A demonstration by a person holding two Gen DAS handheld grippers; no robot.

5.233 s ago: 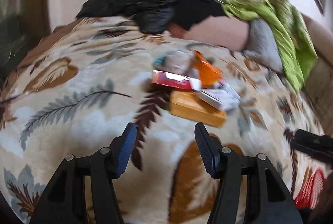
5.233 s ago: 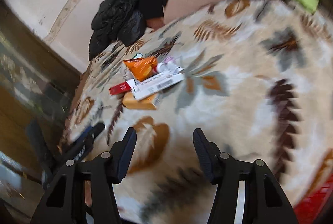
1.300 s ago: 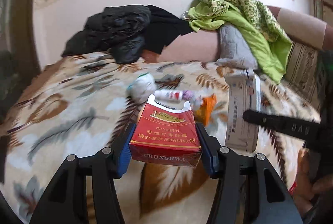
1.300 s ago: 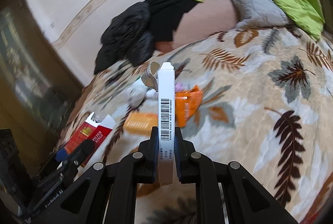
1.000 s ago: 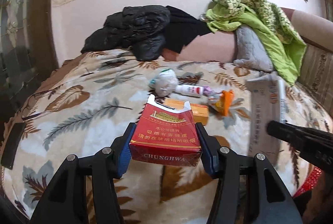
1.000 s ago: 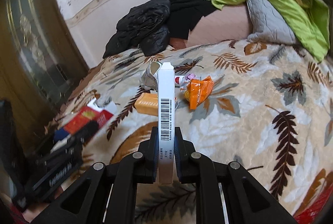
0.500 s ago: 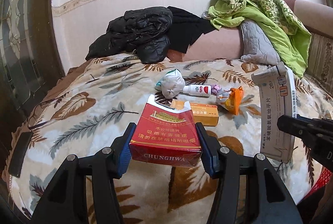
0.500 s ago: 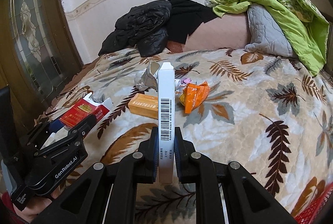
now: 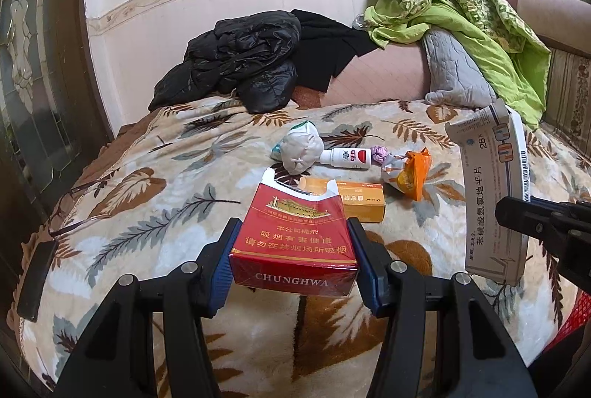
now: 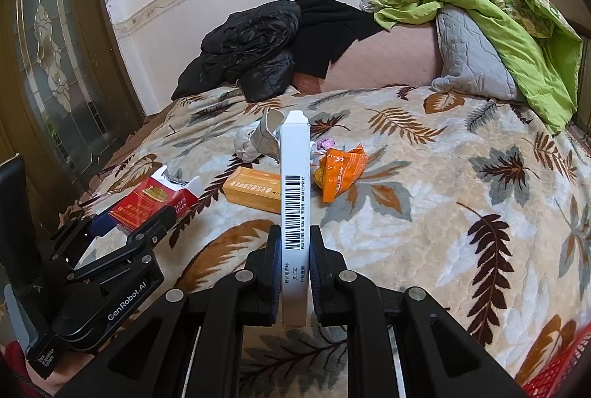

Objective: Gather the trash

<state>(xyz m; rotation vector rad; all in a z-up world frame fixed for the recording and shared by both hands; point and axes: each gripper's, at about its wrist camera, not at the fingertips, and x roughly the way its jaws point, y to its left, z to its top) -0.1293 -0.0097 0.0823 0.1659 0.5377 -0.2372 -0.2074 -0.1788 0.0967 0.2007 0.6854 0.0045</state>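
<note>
We carry trash off: our left gripper clamps a cigarette pack, our right gripper a white box; next, the red basket.

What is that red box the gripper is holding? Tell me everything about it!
The red cigarette pack is soft paper, red with gold Chinese writing, a gold building picture and "CHUNGHWA" along its bottom edge. Its top is torn open, showing white lining. The left gripper squeezes it by both sides, holding it upright above the leaf-patterned blanket. Only the gripper's blue pads touch it.
</note>
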